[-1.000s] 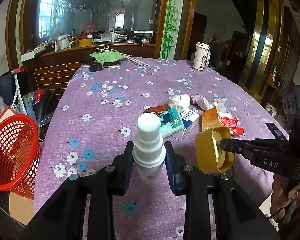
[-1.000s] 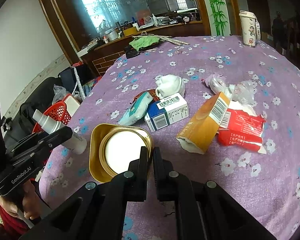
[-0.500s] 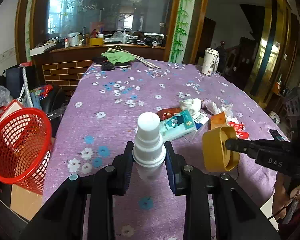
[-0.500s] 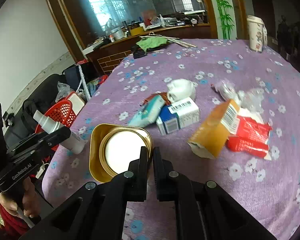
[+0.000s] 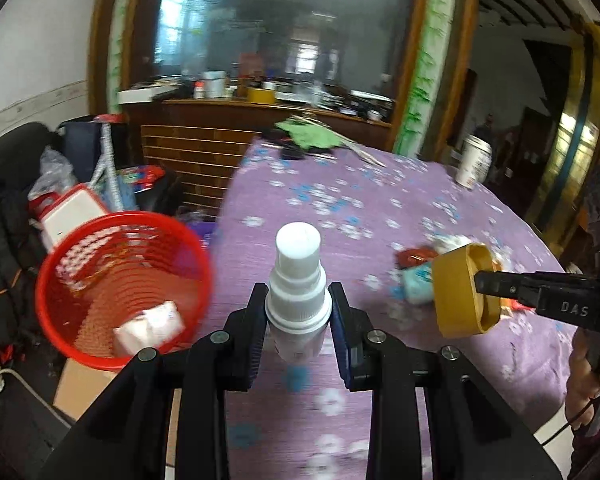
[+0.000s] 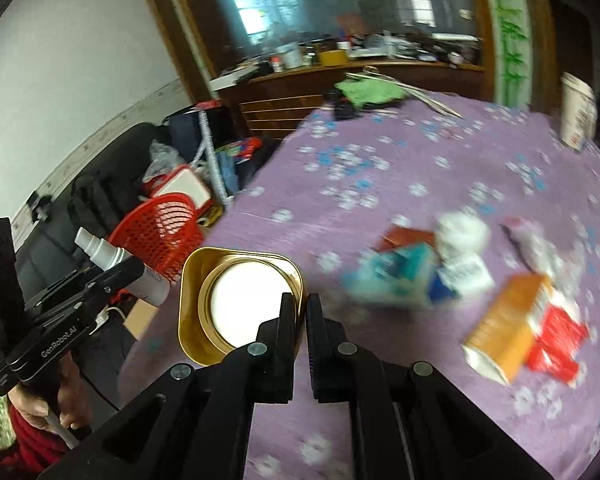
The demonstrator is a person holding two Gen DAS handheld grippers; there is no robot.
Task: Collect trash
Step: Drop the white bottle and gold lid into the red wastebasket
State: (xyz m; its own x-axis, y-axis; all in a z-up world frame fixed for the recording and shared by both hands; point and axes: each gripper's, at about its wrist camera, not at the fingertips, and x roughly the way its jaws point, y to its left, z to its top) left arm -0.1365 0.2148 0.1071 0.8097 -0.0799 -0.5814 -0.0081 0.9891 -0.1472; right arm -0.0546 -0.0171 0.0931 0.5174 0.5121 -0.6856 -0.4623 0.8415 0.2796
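Note:
My left gripper is shut on a white spray bottle, held upright above the table's left edge; the bottle also shows in the right wrist view. My right gripper is shut on the rim of a gold lid, which also shows in the left wrist view. A red mesh basket with white paper trash inside stands left of the table, below my left gripper; it also shows in the right wrist view. More trash lies on the purple flowered tablecloth: a teal pack, an orange box, a red wrapper.
A paper cup stands at the table's far right. Green cloth and sticks lie at the far end. Bags and clutter crowd the floor left of the basket. A wooden counter stands behind.
Both grippers have swung left with their loads. The red basket has come much closer to the middle of the left wrist view, and the trash pile has slid right.

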